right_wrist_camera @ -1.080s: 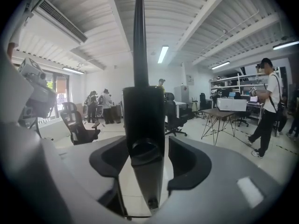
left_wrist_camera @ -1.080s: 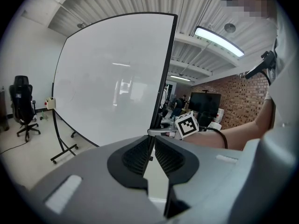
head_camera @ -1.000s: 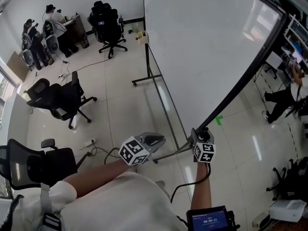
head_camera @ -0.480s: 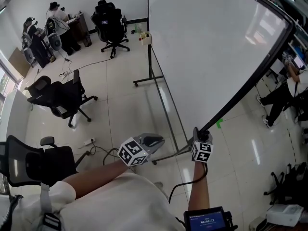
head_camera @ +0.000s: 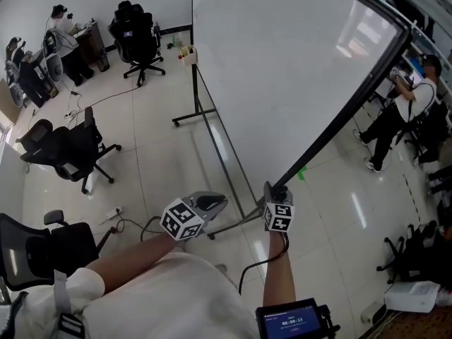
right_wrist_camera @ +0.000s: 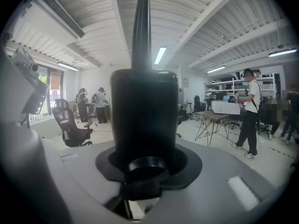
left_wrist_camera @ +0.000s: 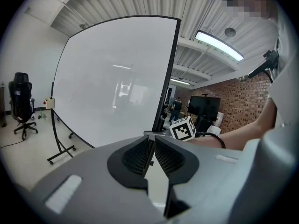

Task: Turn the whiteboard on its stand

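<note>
Grips the whiteboard (head_camera: 282,69) by its near low corner with the right gripper (head_camera: 272,189), jaws just closing onto the dark edge. Slants up and away from there. Holds the left gripper (head_camera: 217,203) pinched together, empty, just beside.

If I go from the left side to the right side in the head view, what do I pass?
Nearest black office chair → left gripper → right gripper, its jaws just closing on the whiteboard's black frame → standing person.
</note>
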The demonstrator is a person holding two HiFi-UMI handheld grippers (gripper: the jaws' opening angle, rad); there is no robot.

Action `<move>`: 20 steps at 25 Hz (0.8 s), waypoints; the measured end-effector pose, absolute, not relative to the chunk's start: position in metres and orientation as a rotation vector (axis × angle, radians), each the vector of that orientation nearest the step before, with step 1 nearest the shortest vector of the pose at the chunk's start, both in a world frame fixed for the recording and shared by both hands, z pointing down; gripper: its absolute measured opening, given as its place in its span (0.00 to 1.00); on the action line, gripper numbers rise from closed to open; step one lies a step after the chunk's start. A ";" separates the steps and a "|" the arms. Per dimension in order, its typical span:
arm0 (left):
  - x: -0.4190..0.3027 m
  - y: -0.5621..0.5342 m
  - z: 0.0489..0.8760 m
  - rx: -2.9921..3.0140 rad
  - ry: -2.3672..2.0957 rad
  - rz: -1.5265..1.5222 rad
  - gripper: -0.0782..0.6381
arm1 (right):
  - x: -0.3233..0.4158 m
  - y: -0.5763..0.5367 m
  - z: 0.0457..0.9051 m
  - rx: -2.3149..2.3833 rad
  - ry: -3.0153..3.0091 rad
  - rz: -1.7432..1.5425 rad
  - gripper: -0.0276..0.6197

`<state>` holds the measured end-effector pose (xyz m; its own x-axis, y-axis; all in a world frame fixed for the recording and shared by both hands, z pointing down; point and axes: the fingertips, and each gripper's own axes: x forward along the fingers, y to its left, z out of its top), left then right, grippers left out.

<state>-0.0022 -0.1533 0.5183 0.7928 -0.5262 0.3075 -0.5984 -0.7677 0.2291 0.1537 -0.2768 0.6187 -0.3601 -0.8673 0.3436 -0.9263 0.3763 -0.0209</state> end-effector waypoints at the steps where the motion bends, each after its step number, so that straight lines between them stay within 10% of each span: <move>1: -0.001 -0.154 0.518 2.670 -0.856 0.318 0.19 | 0.154 -0.276 0.619 1.585 -2.363 0.307 0.27; 20: 0.031 -0.154 0.521 2.688 -0.775 0.293 0.19 | 0.181 -0.250 0.619 1.592 -2.365 0.306 0.27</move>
